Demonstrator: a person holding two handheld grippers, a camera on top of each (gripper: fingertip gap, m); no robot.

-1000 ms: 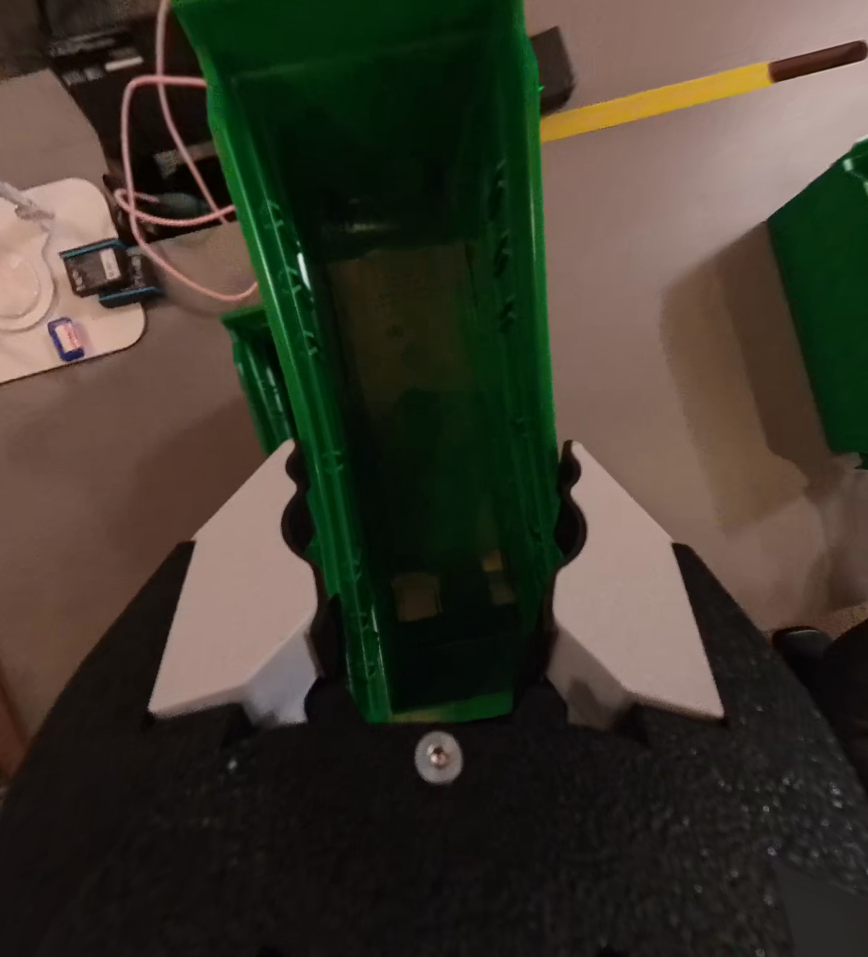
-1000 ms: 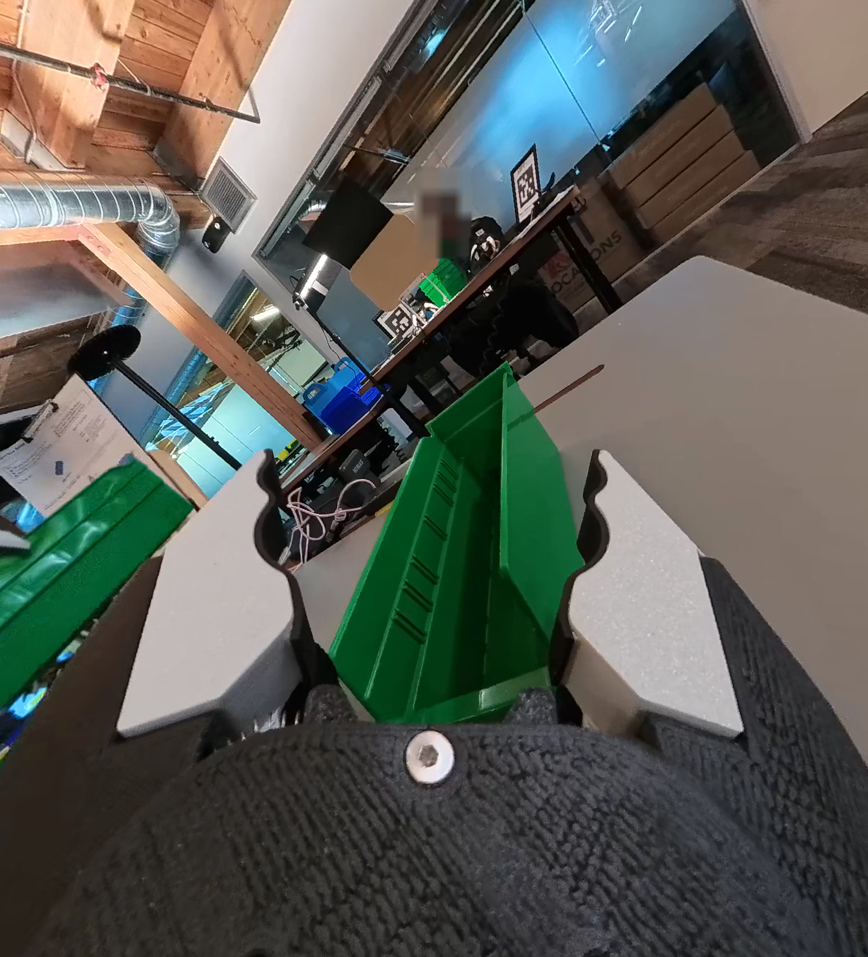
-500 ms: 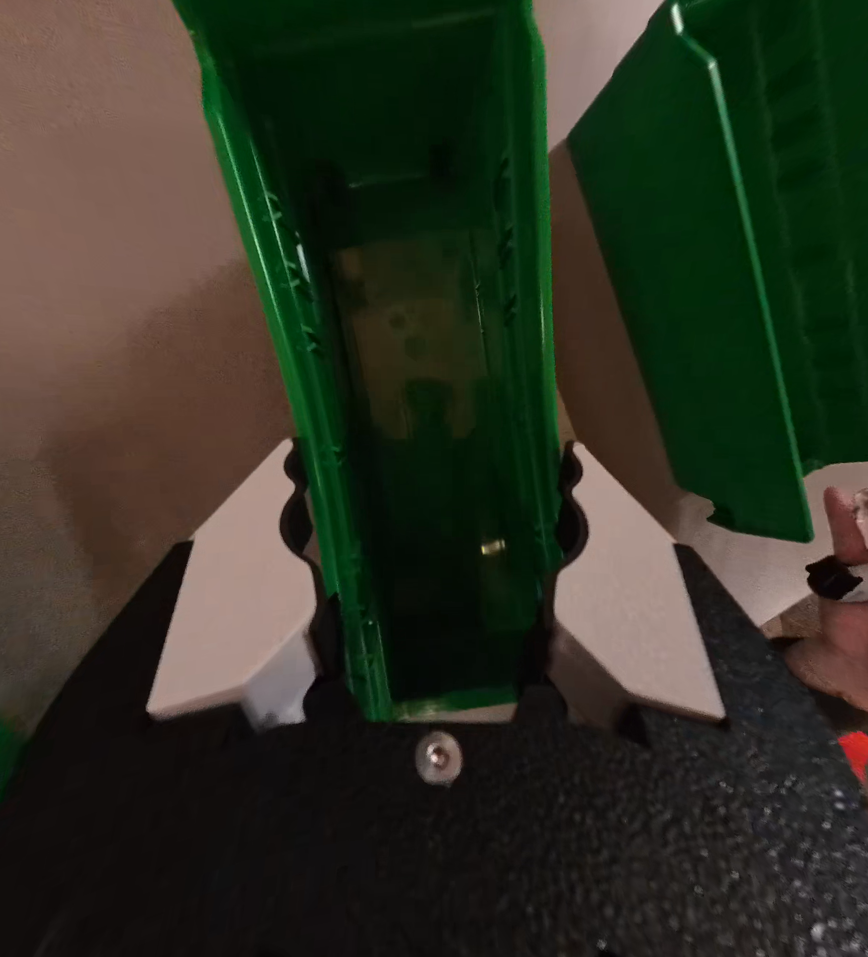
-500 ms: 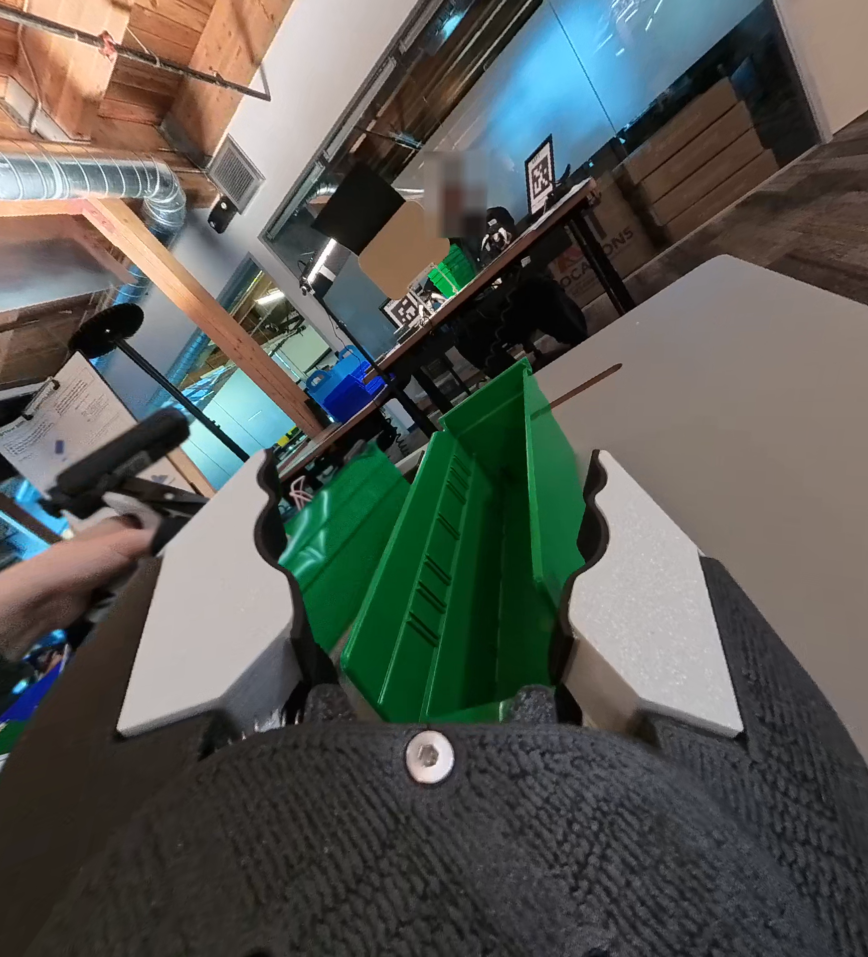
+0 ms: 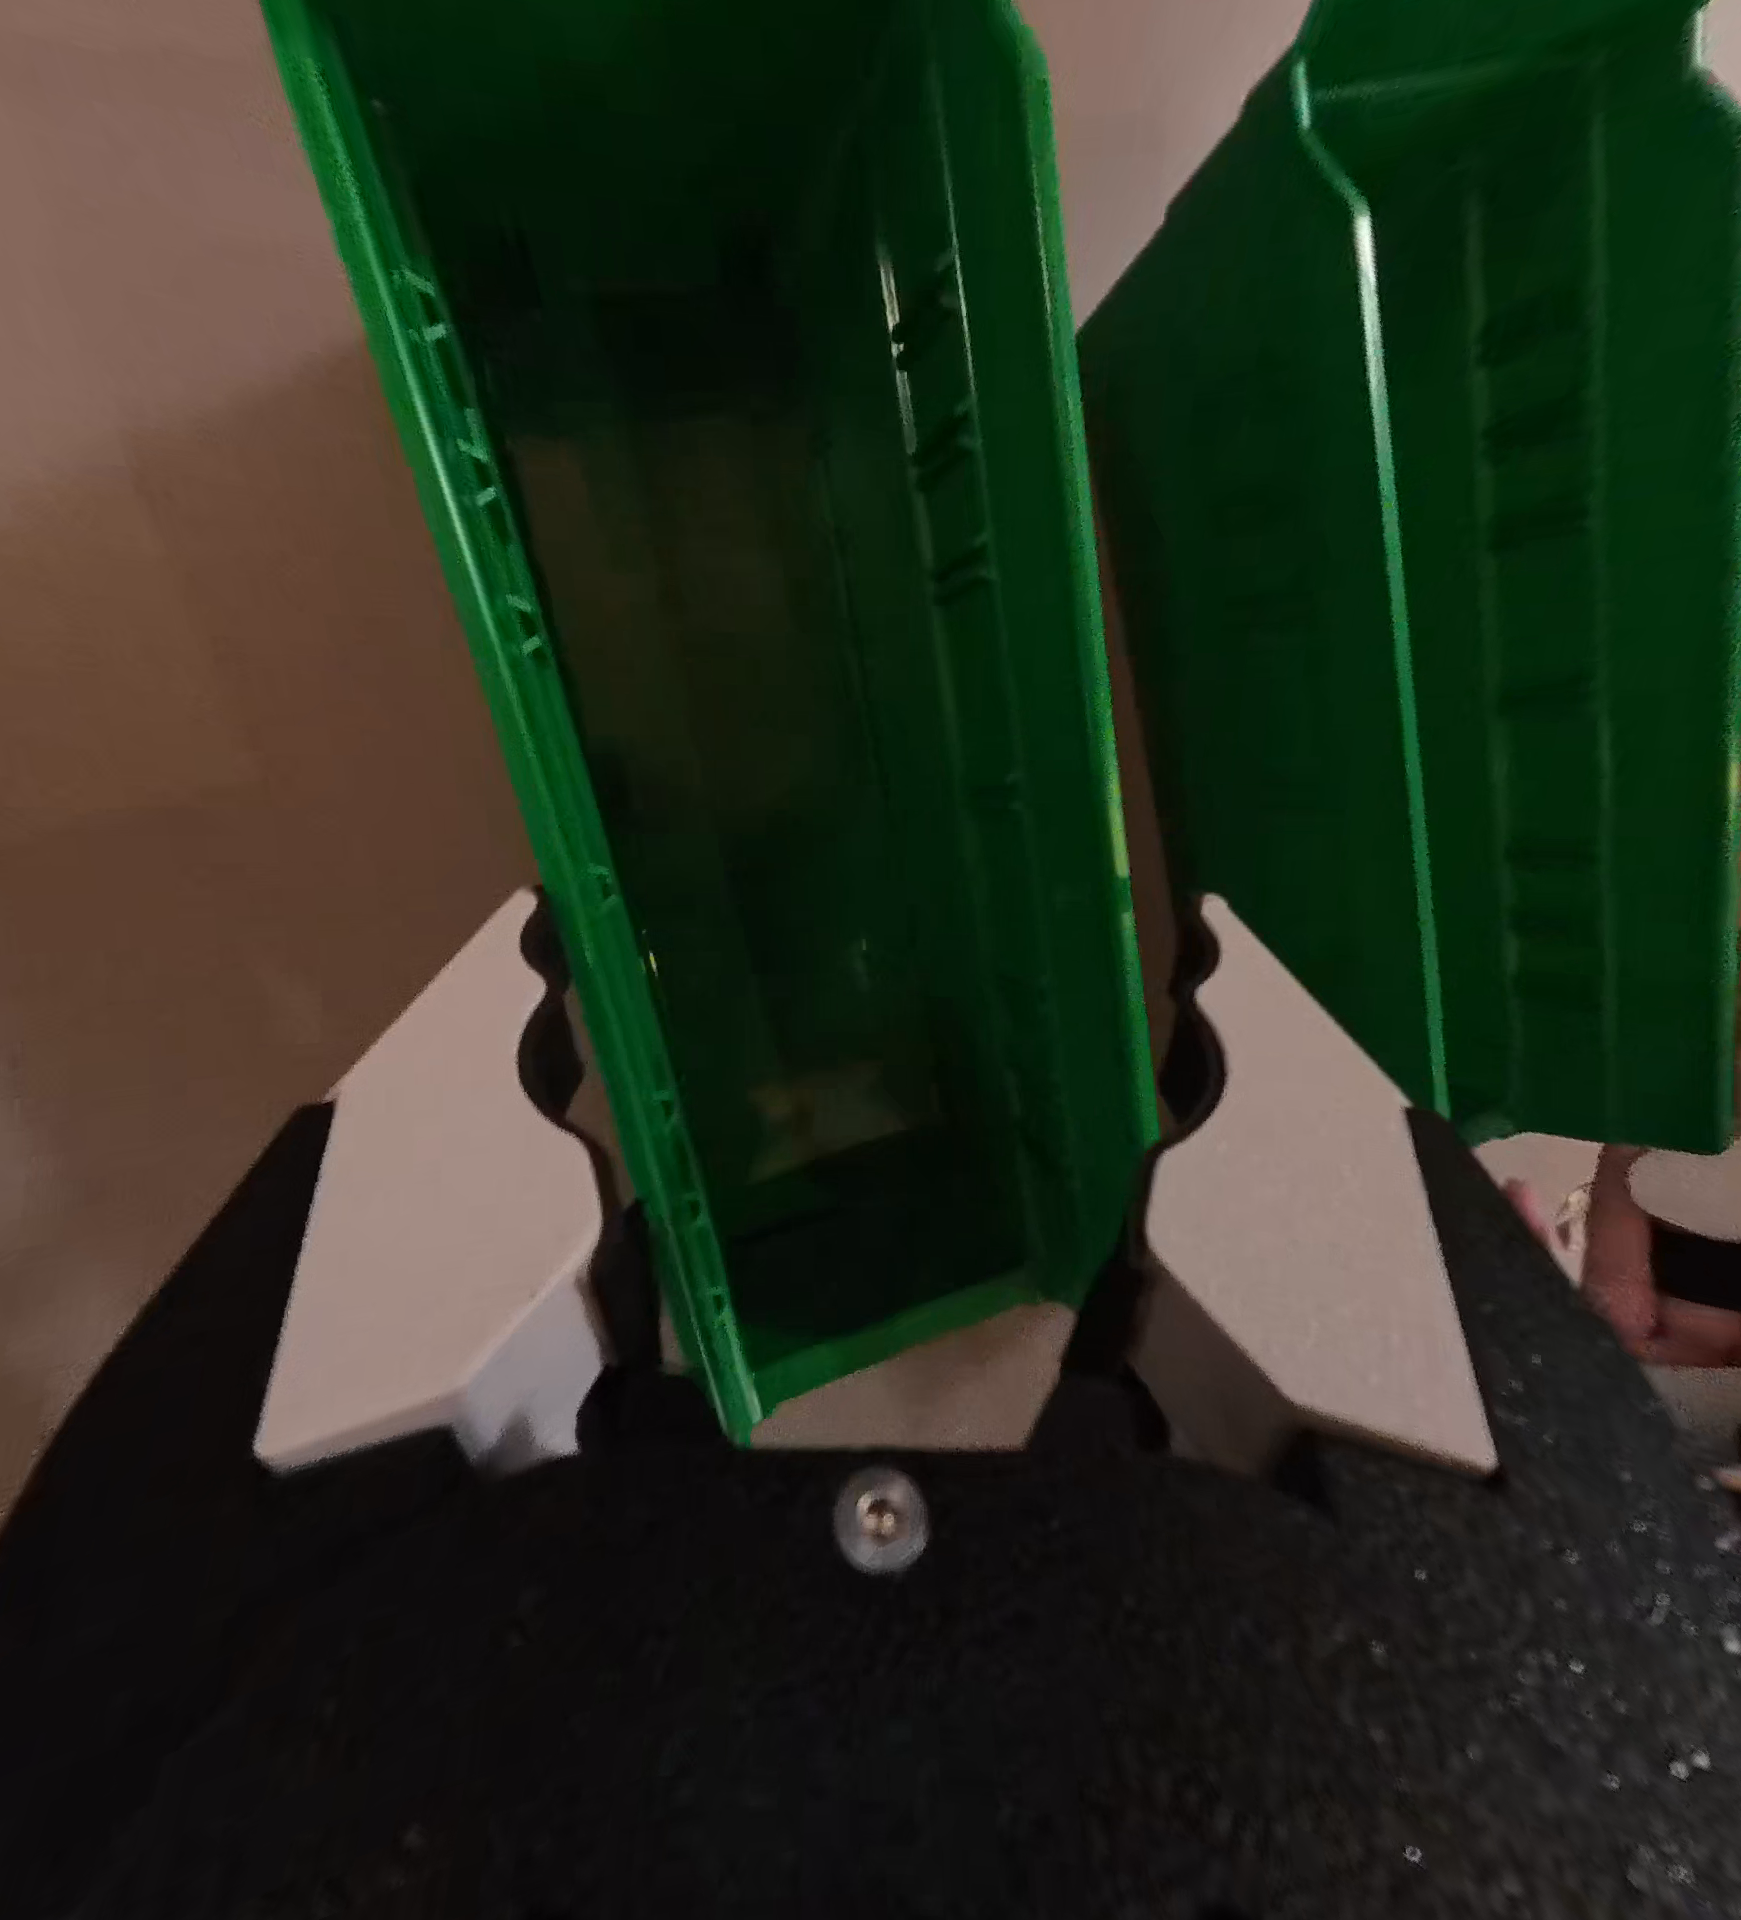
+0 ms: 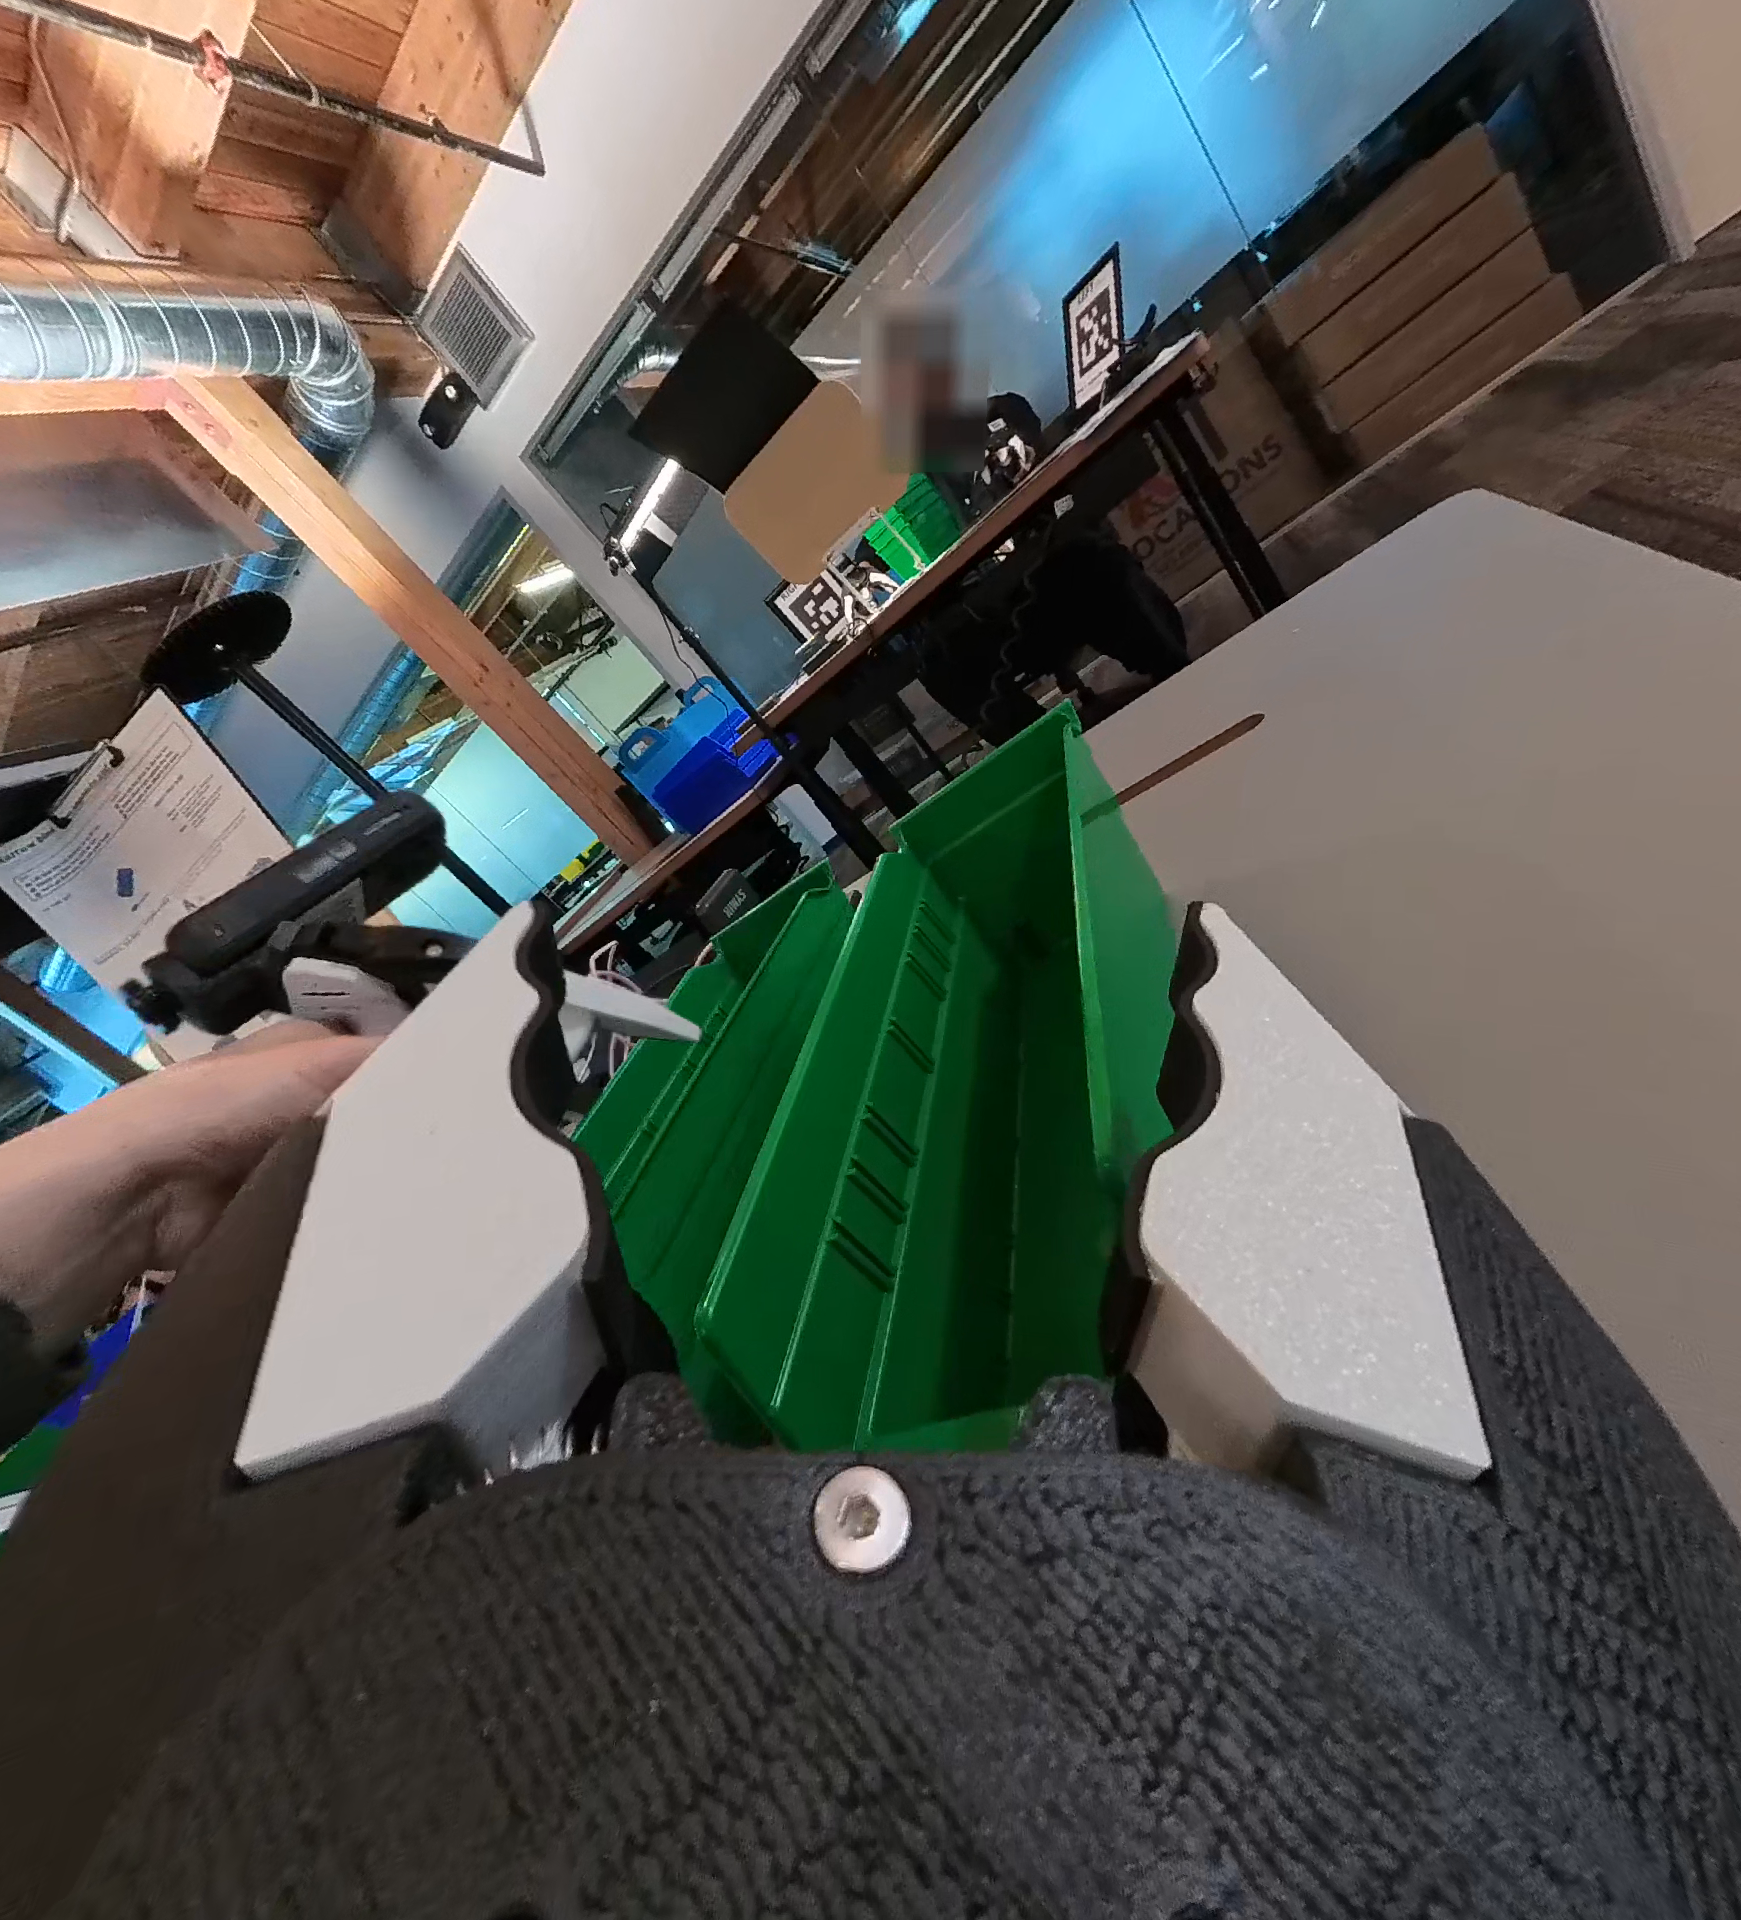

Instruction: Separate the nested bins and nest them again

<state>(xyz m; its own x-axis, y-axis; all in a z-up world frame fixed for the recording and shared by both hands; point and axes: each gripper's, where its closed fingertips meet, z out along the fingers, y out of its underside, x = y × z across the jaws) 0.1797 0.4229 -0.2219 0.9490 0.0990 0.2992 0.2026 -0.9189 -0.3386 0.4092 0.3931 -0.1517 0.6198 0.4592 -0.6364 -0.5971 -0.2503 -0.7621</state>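
Observation:
In the left wrist view a long green bin (image 5: 793, 623) stands between the pads of my left gripper (image 5: 866, 914). The pads stand a little clear of both its walls, so the gripper is open. The bin sits skewed, with table showing behind its near end. A second green bin (image 5: 1468, 623) hangs tilted just to its right. In the right wrist view my right gripper (image 6: 866, 920) is shut on that second bin (image 6: 949, 1091), which is rolled on its side between the pads. The first bin (image 6: 700, 1101) lies against its left, with a left gripper fingertip (image 6: 637, 1023) at its rim.
The grey table (image 6: 1520, 831) runs to the right, with a thin brown stick (image 6: 1188, 753) lying on it. A hand (image 6: 118, 1164) holds the left gripper, and another hand (image 5: 1614, 1299) shows at the lower right. Farther tables with blue bins (image 6: 700, 758) stand behind.
My left gripper's jaws have widened and let go of its bin, which skewed and slid away from the gripper's base. The two bins have come side by side. The right grasp is unchanged.

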